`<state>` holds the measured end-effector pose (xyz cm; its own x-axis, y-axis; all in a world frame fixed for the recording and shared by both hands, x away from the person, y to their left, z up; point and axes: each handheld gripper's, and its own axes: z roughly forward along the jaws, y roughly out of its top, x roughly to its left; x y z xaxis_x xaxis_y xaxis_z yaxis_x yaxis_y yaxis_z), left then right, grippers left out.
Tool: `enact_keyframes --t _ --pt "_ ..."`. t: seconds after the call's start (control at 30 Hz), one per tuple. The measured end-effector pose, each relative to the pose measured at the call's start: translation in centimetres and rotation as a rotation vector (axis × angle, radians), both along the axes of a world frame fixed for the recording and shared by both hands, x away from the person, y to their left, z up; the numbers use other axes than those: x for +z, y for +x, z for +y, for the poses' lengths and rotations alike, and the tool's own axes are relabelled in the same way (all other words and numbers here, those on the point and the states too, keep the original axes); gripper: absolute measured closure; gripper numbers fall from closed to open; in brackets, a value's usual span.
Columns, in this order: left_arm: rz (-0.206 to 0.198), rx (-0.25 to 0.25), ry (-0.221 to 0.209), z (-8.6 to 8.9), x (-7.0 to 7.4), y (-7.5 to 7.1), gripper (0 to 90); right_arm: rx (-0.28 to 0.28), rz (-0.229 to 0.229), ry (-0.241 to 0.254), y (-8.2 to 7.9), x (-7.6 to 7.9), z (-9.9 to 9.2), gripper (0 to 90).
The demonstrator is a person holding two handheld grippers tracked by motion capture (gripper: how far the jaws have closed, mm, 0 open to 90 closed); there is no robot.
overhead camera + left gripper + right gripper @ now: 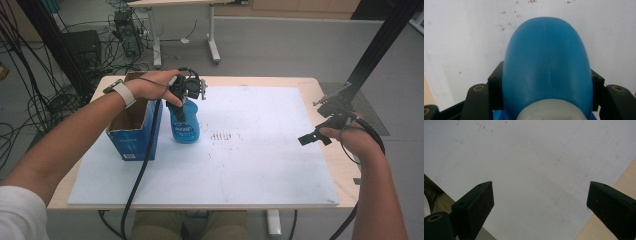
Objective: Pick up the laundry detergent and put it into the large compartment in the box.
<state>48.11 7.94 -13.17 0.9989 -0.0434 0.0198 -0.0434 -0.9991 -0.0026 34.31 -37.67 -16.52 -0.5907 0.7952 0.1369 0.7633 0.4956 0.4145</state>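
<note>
A blue plastic bottle with a printed label stands upright on the white board, just right of an open blue cardboard box. My left gripper comes down on the bottle from above and is shut on its upper part. In the left gripper view the blue bottle sits between the two black jaws, its pale cap end nearest the camera. My right gripper hovers at the board's right edge, open and empty. In the right gripper view, that gripper has its jaws spread wide over bare white board.
The white board covers most of the wooden table. The open box stands at the board's left edge, under my left forearm. Dark smudges mark the board's middle. A black cable trails from the left gripper over the table's front edge.
</note>
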Motion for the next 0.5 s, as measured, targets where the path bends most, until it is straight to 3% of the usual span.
enact_keyframes --t 0.2,0.5 --pt "0.006 0.083 -0.004 0.1 1.3 -0.7 37.8 0.01 -0.014 -0.002 -0.5 0.5 0.4 7.2" --pt "-0.002 0.166 -0.005 0.1 2.9 -2.2 37.8 0.022 -0.028 -0.004 -1.2 0.9 0.6 7.2"
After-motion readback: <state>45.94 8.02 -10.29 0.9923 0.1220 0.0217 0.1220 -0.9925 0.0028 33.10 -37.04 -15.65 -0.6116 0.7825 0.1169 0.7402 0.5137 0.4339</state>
